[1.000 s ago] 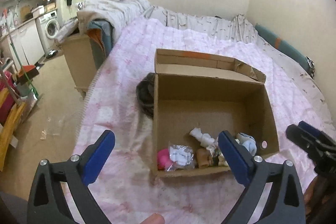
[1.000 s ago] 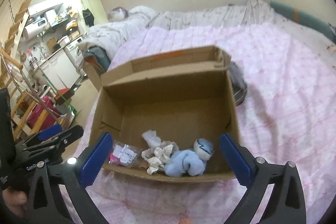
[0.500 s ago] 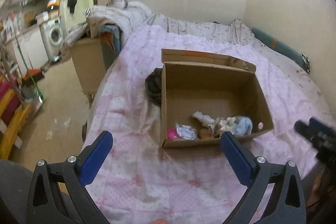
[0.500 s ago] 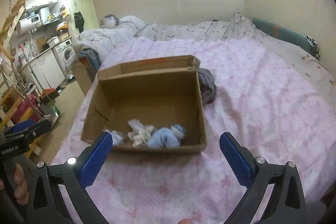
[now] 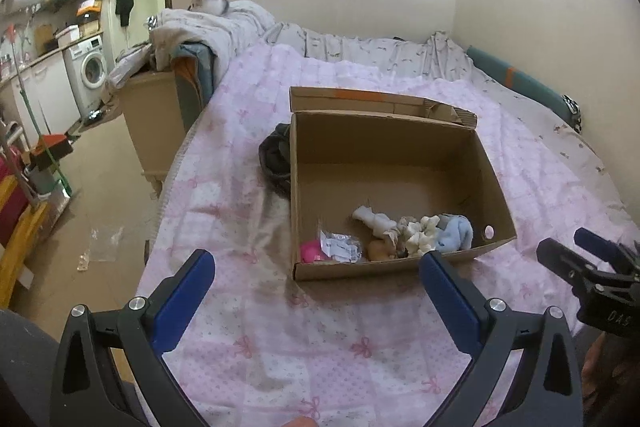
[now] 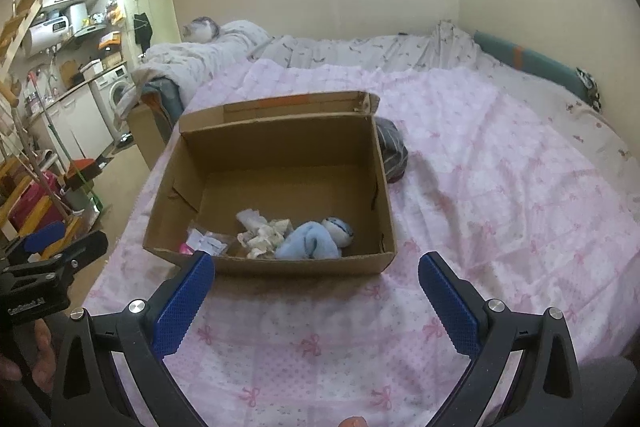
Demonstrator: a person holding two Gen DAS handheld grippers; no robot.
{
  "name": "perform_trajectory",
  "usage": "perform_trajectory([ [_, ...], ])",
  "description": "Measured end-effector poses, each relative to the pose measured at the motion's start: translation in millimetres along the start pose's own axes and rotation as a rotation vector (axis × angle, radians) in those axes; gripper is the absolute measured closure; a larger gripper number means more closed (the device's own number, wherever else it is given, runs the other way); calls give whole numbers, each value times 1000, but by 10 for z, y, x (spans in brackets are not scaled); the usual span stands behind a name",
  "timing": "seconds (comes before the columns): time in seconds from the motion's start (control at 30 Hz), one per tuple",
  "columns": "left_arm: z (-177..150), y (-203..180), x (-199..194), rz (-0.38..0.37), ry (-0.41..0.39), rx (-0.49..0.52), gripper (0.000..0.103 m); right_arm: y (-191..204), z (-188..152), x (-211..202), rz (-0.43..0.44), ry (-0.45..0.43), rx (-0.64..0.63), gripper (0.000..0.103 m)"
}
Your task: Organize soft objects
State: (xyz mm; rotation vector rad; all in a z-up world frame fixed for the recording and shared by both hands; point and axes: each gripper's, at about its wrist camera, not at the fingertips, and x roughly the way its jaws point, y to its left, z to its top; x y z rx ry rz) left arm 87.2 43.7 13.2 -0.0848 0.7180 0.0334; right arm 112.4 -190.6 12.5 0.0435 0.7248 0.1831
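An open cardboard box [image 5: 392, 147] [image 6: 280, 143] sits on a pink bedspread. Along its near wall lie a pink toy [image 5: 310, 251], a clear plastic packet [image 5: 340, 247], a white and cream soft toy [image 5: 416, 233] [image 6: 264, 233] and a light blue plush [image 5: 454, 233] [image 6: 310, 243]. My left gripper [image 5: 318, 287] is open and empty, held above the bed in front of the box. My right gripper [image 6: 316, 287] is open and empty, also in front of the box.
A dark cloth bundle [image 5: 274, 157] [image 6: 392, 149] lies against the box's side. A wooden cabinet [image 5: 154, 123] stands beside the bed on the left. A kitchen area with a washing machine [image 5: 90, 67] is farther left. Rumpled bedding [image 5: 224, 23] lies at the head.
Both grippers have pulled back and up from the box, which now looks smaller and farther. Both stay open and empty.
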Motion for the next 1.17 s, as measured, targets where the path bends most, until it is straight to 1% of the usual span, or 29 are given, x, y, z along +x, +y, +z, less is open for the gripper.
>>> perform_trajectory([
  [0.23, 17, 58, 7, -15, 2, -36, 1, 26, -29, 13, -8, 5, -12, 0],
  [0.43, 15, 63, 3, -16, 3, -38, 1, 44, -32, 19, -10, 9, -23, 0],
  [1.17, 4, 25, 14, -24, 12, -12, 1, 38, -18, 19, -11, 6, -20, 0],
])
